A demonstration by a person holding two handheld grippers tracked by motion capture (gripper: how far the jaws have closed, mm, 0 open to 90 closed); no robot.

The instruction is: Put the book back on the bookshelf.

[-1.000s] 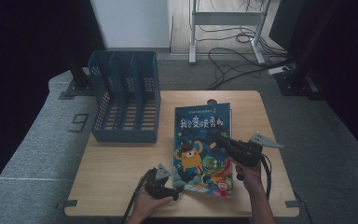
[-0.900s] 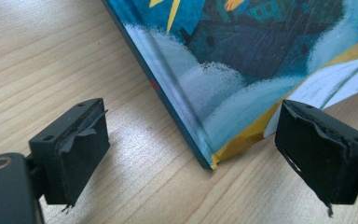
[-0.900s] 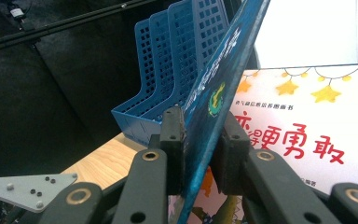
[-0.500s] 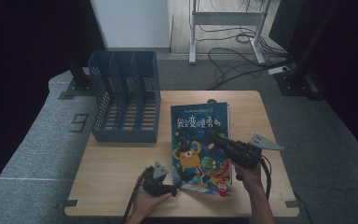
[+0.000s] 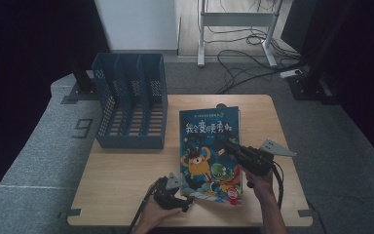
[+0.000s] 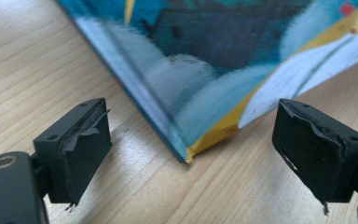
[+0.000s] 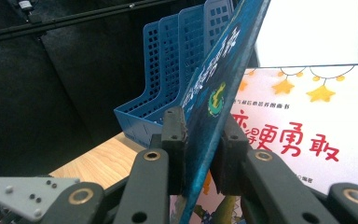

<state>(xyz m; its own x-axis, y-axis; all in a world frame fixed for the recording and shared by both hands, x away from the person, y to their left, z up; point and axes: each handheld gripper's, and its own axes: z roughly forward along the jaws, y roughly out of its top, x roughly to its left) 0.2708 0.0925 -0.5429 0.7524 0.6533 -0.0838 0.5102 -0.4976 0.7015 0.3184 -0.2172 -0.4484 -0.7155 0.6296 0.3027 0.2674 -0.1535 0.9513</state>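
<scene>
— Where's the picture book (image 5: 209, 151)?

— On the wooden table (image 5: 126, 175), toward its right edge and reaching the near edge, right of the blue file rack (image 5: 131, 105) at the far left corner. Its cover is lifted.

— By what?

— The right gripper (image 7: 203, 154) has both pads clamped on the raised cover's edge (title page visible beneath).

— And the left gripper (image 6: 191, 140)?

— Jaws wide apart, astride the book's near corner, touching nothing.
</scene>
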